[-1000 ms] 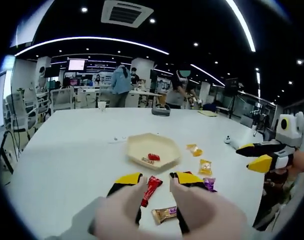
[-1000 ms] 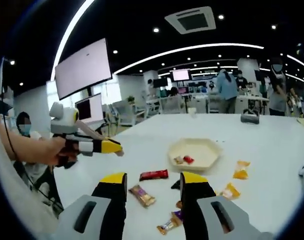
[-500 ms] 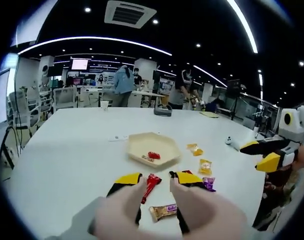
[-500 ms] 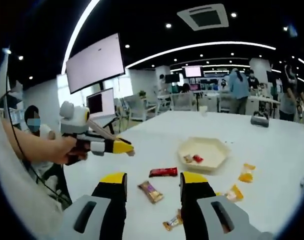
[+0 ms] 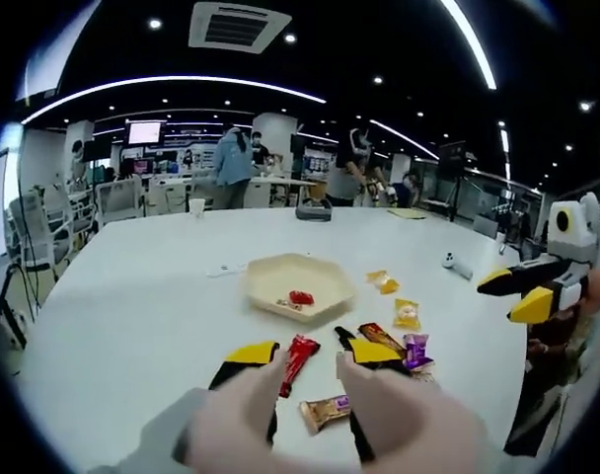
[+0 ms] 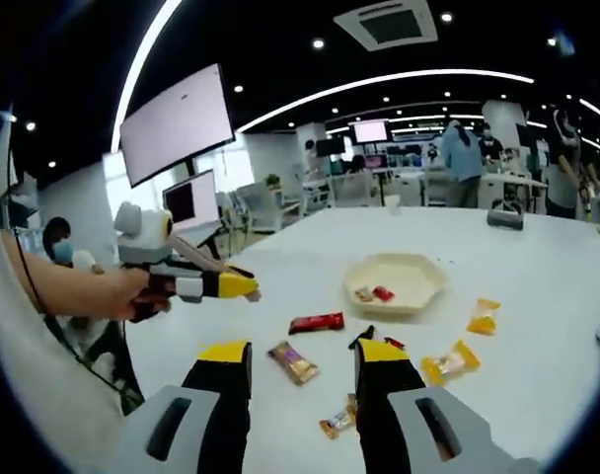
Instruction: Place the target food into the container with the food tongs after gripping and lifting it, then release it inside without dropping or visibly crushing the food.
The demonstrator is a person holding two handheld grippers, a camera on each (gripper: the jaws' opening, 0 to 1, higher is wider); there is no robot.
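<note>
Glossy red wrapper point(image 5: 298, 356) (oblong) near hexagonal tray point(image 5: 325, 281)

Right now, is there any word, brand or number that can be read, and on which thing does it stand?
No text can be read.
Red wrapper: print blurred.
Brown wrapper: print too small.
Yellow packets: a red mark, not readable.
Wall screen: blank white.
Far screen: too small to read.
</note>
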